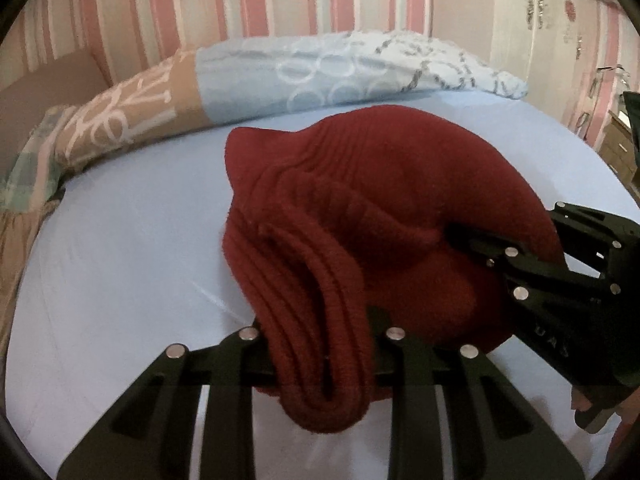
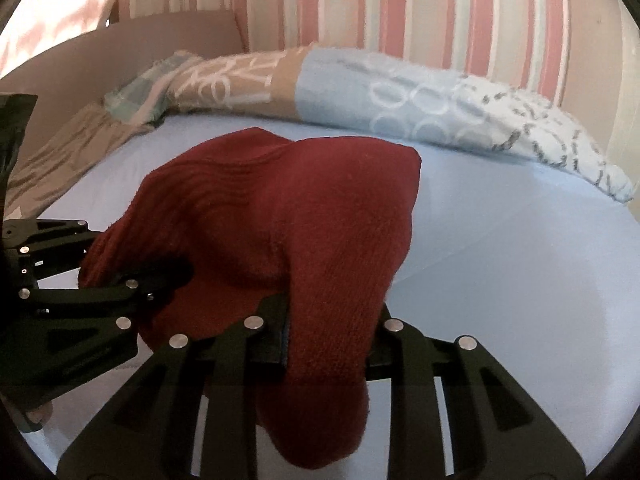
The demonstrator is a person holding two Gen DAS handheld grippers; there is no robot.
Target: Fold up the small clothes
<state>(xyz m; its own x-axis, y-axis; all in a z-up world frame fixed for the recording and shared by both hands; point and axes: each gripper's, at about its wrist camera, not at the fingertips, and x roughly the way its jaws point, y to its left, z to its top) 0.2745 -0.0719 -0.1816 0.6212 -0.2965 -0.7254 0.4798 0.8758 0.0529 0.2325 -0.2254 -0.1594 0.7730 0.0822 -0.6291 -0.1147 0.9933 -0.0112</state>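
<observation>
A dark red knitted garment (image 1: 360, 208) is bunched up and held a little above the light blue bed sheet (image 1: 120, 260). My left gripper (image 1: 320, 356) is shut on its ribbed edge, which hangs in folds over the fingers. My right gripper (image 2: 324, 344) is shut on another part of the same garment (image 2: 288, 208). The right gripper also shows in the left wrist view (image 1: 472, 244), gripping the cloth from the right. The left gripper also shows in the right wrist view (image 2: 168, 276), gripping from the left. The two grippers are close together.
A rolled duvet (image 1: 320, 68) in light blue and tan lies along the back of the bed, also in the right wrist view (image 2: 400, 92). A pink striped wall (image 1: 240, 0) stands behind. A wooden bedside cabinet (image 1: 616, 148) is at the far right.
</observation>
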